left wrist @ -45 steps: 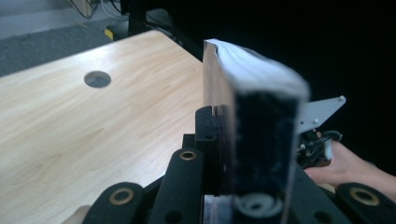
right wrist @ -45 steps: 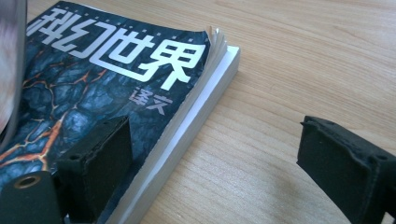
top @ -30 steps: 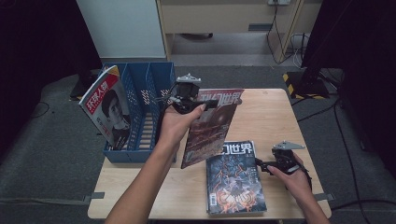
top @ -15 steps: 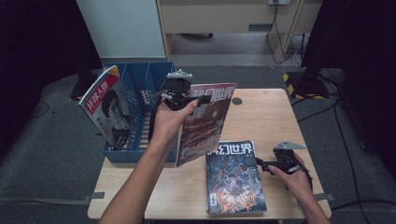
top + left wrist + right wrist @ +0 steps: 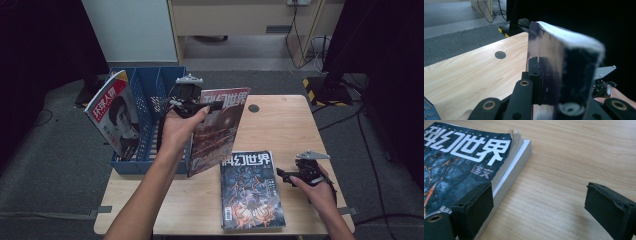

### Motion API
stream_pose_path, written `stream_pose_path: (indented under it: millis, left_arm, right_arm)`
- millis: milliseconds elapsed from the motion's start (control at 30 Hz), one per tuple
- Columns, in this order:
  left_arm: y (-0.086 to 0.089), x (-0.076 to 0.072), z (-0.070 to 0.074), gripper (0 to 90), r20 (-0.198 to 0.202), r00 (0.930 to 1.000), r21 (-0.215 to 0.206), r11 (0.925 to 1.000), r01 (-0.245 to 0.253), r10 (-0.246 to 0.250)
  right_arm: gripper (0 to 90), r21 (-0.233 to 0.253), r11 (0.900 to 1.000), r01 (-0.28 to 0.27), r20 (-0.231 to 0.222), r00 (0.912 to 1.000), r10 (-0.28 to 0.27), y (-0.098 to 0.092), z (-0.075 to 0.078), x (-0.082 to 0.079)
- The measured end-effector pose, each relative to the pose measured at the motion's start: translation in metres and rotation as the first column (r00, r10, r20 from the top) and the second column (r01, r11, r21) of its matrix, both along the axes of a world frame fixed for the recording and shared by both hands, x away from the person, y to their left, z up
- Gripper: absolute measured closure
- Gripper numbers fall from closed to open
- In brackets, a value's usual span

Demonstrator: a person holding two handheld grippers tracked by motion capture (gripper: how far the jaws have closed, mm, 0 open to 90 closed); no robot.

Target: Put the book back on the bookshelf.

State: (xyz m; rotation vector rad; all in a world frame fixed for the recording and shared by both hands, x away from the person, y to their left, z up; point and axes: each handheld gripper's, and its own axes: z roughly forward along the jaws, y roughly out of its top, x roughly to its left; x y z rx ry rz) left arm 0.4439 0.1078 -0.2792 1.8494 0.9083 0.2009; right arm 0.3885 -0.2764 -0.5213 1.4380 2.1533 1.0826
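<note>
Centre-left of the high view, left gripper (image 5: 212, 106) is clamped on the top edge of a reddish magazine (image 5: 217, 132), holding it upright and tilted, lifted off the table, just right of the blue file rack (image 5: 145, 95). Left gripper view: jaws narrow, pinching the magazine's (image 5: 564, 72) dark cover and white page edge between them. Cover is dark red-brown, white Chinese title across the top, partly hidden by the gripper, not fully readable.

Lower right of the high view, right gripper (image 5: 284, 175) rests low over the wooden table (image 5: 280, 125), jaws wide apart, gripping nothing. Right gripper view: one jaw sits at the edge of a second magazine (image 5: 461, 167), the other is over bare wood; contact unclear. That magazine (image 5: 250, 190) lies flat, bottom centre, blue-black cover with orange cracks, title "科幻世界", smaller "译文" beneath.

Upper left, a third magazine (image 5: 112, 120) leans in the rack, red-and-white title "环球人物", black-and-white portrait.
</note>
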Motion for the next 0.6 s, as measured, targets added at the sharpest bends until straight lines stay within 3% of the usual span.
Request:
stream_pose_path:
  millis: [433,600]
  left_arm:
    - [0.008,-0.005,0.005,83.6,0.013,0.9999,0.000,1.0000,-0.009,0.009]
    - [0.014,-0.008,0.009,83.6,0.018,0.9996,-0.003,0.9998,-0.020,0.020]
  right_arm:
    - [8.5,-0.043,0.998,0.040,-0.058,0.9974,-0.042,-0.007,-0.010,0.003]
    - [8.3,-0.057,0.997,0.043,-0.041,0.9981,-0.045,-0.008,-0.012,0.003]
